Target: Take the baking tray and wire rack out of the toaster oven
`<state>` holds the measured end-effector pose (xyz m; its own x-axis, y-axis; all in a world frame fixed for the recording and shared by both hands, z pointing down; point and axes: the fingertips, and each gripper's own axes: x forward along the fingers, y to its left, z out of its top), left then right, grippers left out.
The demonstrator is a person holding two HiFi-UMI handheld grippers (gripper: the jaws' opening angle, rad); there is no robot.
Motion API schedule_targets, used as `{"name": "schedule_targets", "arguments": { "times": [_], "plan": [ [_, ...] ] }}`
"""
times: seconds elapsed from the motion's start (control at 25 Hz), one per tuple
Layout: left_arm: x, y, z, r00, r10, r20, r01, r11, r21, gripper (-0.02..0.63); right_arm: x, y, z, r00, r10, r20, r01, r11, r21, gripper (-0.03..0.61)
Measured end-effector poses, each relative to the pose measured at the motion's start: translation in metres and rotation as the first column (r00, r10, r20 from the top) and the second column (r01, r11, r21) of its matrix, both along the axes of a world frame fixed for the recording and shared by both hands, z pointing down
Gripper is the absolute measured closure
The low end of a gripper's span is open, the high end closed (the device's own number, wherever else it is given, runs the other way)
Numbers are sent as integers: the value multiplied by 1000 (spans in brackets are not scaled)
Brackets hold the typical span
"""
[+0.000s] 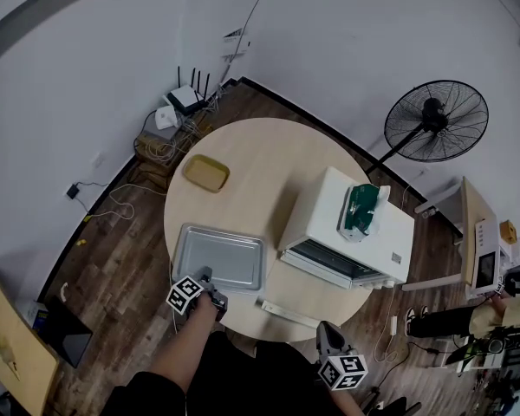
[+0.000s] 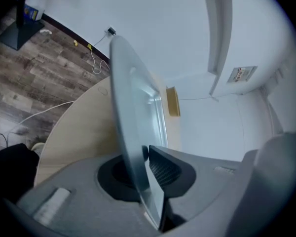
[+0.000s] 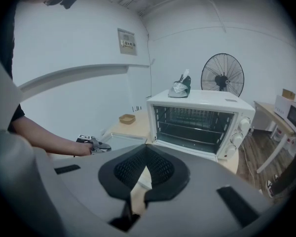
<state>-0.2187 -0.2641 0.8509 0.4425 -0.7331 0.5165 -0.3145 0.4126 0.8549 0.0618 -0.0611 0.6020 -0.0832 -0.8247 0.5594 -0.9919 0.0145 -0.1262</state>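
The silver baking tray (image 1: 218, 256) lies flat on the round wooden table (image 1: 269, 163), left of the white toaster oven (image 1: 347, 228). My left gripper (image 1: 205, 276) is at the tray's near edge. In the left gripper view the tray's rim (image 2: 133, 112) stands between the jaws of the left gripper (image 2: 142, 154), with a thin dark gap at the right pad, so it is open. The oven (image 3: 200, 120) stands with its door down, and the wire rack (image 3: 197, 113) sits inside. My right gripper (image 3: 146, 149) is shut and empty, near the table's front edge (image 1: 327, 332).
A yellow dish (image 1: 206, 172) sits at the table's far side. A green and white bag (image 1: 362, 208) lies on the oven. A long white strip (image 1: 288, 312) lies near the front edge. A black standing fan (image 1: 436, 120) is behind the table, with cables and a router (image 1: 186, 100) on the floor.
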Motion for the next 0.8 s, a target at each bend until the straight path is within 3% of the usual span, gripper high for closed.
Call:
{"name": "schedule_targets", "arguments": {
  "times": [0.16, 0.36, 0.56, 0.8],
  "plan": [
    [5, 5, 3, 994, 87, 72, -83, 995, -59, 480, 4, -9, -6, 1000, -6, 2, 6, 1000, 27, 588],
    [12, 12, 3, 971, 178, 162, -149, 973, -177, 442, 19, -18, -12, 1000, 3, 10, -3, 998, 56, 588],
    [17, 11, 2, 920, 304, 249, -242, 938, -248, 366, 28, -23, -14, 999, 1, 38, -4, 996, 84, 588],
    [16, 32, 1, 873, 357, 333, -251, 914, -320, 316, 58, -20, -15, 998, -2, 63, -6, 994, 112, 588]
  ]
}}
